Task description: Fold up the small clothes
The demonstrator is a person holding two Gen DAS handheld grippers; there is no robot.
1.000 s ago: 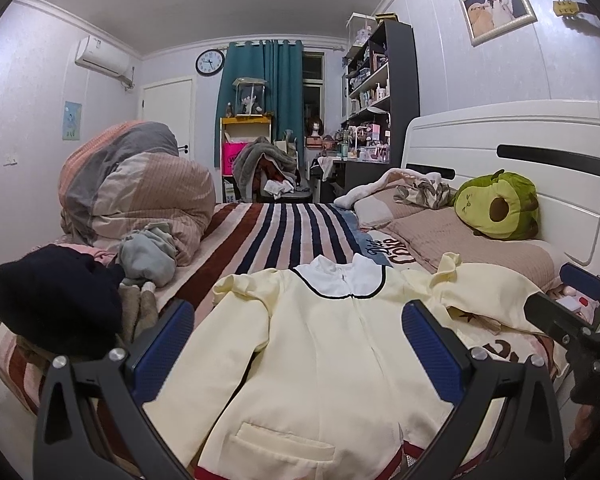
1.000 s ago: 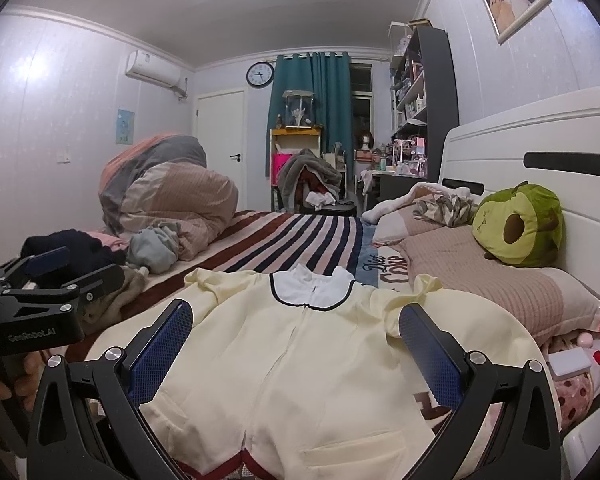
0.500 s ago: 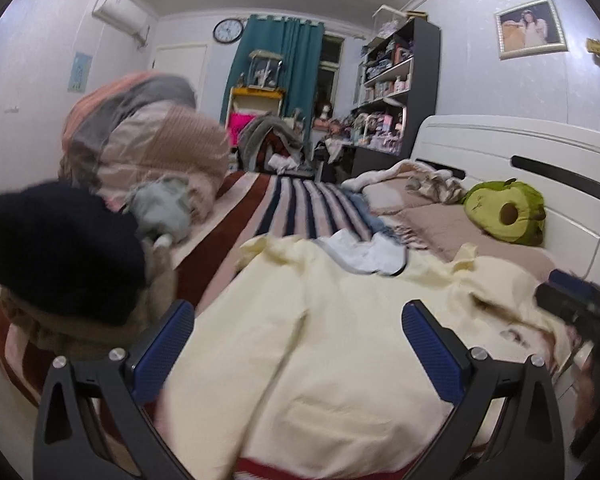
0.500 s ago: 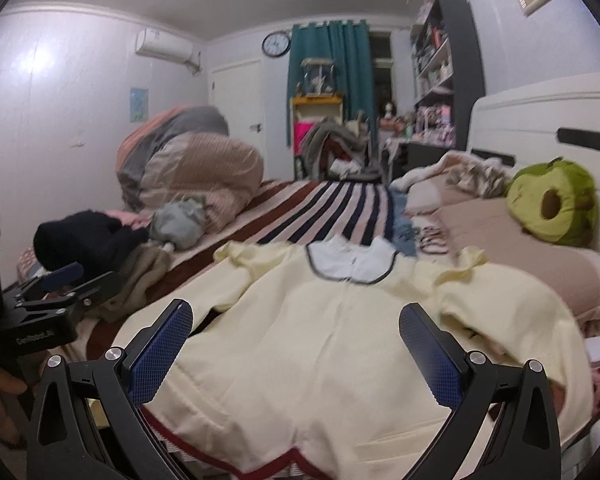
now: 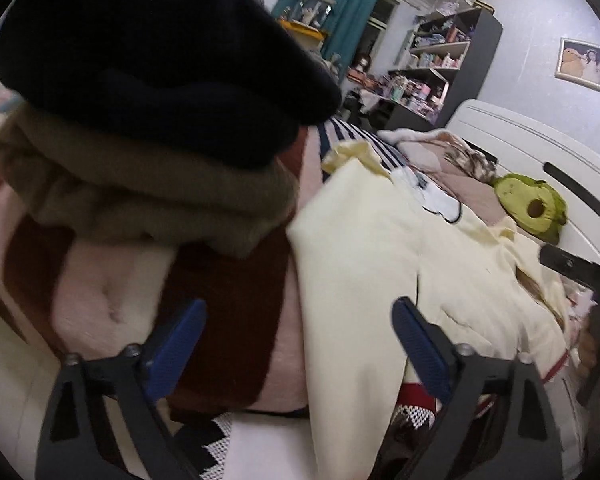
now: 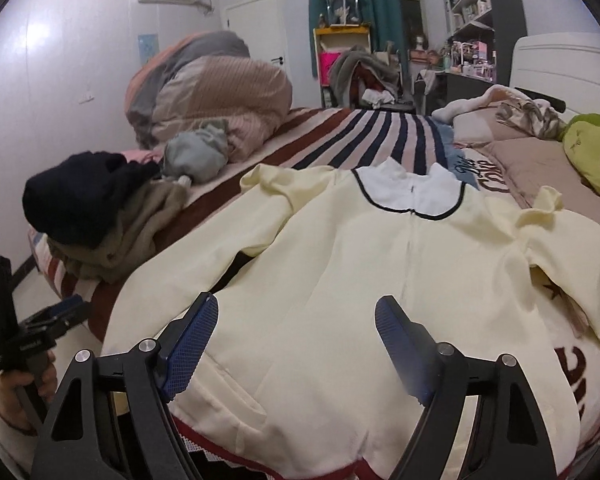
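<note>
A pale yellow child's jacket with a white, dark-edged collar lies spread face up on the striped bed; it also shows in the left wrist view. My right gripper is open and empty, low over the jacket's hem near a front pocket. My left gripper is open and empty at the bed's left edge, just left of the jacket's side and hem. The left gripper also shows in the right wrist view, held beside the bed.
A pile of folded clothes, black on olive, sits close on the left, also in the right wrist view. A rolled duvet, a grey bundle, an avocado plush and the white headboard surround the jacket.
Both grippers dropped lower and closer to the bed. The left one swung left toward the bed edge beside the clothes pile; the right one moved in over the jacket's hem. Both jaws narrowed somewhat.
</note>
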